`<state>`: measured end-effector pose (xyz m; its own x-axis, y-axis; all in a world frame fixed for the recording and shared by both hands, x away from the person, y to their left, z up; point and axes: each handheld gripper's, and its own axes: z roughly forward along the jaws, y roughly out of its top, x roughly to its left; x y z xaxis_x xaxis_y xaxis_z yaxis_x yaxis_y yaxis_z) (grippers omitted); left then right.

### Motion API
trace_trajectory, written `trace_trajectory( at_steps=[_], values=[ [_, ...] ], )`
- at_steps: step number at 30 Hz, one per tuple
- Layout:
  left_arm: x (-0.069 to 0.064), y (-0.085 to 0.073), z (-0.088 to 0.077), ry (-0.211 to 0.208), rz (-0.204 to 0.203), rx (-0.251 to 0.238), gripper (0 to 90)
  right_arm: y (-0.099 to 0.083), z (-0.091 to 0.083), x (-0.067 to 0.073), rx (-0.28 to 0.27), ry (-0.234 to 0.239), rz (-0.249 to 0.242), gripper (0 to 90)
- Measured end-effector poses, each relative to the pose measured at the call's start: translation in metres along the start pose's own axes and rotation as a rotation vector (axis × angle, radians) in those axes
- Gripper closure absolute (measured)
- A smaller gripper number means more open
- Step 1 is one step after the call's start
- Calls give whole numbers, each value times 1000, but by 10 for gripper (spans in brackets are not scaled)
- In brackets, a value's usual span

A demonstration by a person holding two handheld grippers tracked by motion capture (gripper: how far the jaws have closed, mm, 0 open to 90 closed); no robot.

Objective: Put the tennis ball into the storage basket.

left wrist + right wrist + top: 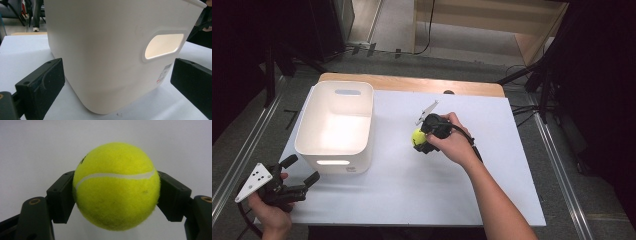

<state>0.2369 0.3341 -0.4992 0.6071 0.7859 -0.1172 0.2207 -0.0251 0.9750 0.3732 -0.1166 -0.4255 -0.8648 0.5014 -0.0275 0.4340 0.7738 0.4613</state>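
Clamped between the two black jaws of my right gripper (116,195) sits a fuzzy yellow-green tennis ball (116,186) with a white seam and a dark, unreadable mark, held over the white table (412,185) right of the white bin (337,125). My left gripper (299,176) gapes empty near the bin's small, illegible sticker (163,73).

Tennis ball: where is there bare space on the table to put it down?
The white table is bare in front, between the white bin and the right tongs that grip the tennis ball. It is also bare to the right, out to the table's edge. It is crowded at the near left corner, where the left tongs sit beside the bin.
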Motion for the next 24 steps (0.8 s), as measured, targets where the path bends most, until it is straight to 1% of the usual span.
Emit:
trace_trajectory(
  at_steps=[1, 2, 5, 8, 9, 11, 12, 14, 16, 17, 18, 22, 23, 24],
  values=[
    [0, 0, 0, 0, 0, 0, 0, 1, -1, 0, -4, 2, 0, 236],
    [0, 0, 0, 0, 1, 0, 0, 3, -1, -1, -8, 4, -18, 236],
    [0, 0, 0, 0, -1, -1, 0, 7, -4, -1, -3, 6, -5, 236],
    [0, 0, 0, 0, -1, -1, 0, 11, -7, -1, -6, 7, -19, 237],
    [0, 0, 0, 0, -1, 0, 0, 13, -8, 0, -5, 7, -11, 237],
    [0, 0, 0, 0, 0, 0, 0, 17, -10, 0, -9, 14, -25, 237],
    [0, 0, 0, 0, 0, 0, 0, 18, -11, 0, -3, 17, -25, 237],
    [0, 0, 0, 0, -2, -1, 0, 22, -13, 0, -8, 23, -27, 237],
    [0, 0, 0, -1, -2, -2, 0, 25, -15, 0, -8, 31, -38, 237],
    [0, 0, 0, -1, -2, -2, 0, 27, -15, 0, -12, 32, -35, 238],
    [0, 0, 0, -1, -1, 0, 0, 29, -17, 0, -11, 38, -43, 238],
    [0, 0, 0, -1, -2, -2, 0, 36, -21, 0, -15, 42, -48, 238],
    [0, 0, 0, -1, -1, -2, 0, 38, -22, 0, -18, 45, -59, 238],
    [0, 0, 0, -1, -2, -2, 0, 40, -23, 1, -19, 44, -51, 238]
  ],
)
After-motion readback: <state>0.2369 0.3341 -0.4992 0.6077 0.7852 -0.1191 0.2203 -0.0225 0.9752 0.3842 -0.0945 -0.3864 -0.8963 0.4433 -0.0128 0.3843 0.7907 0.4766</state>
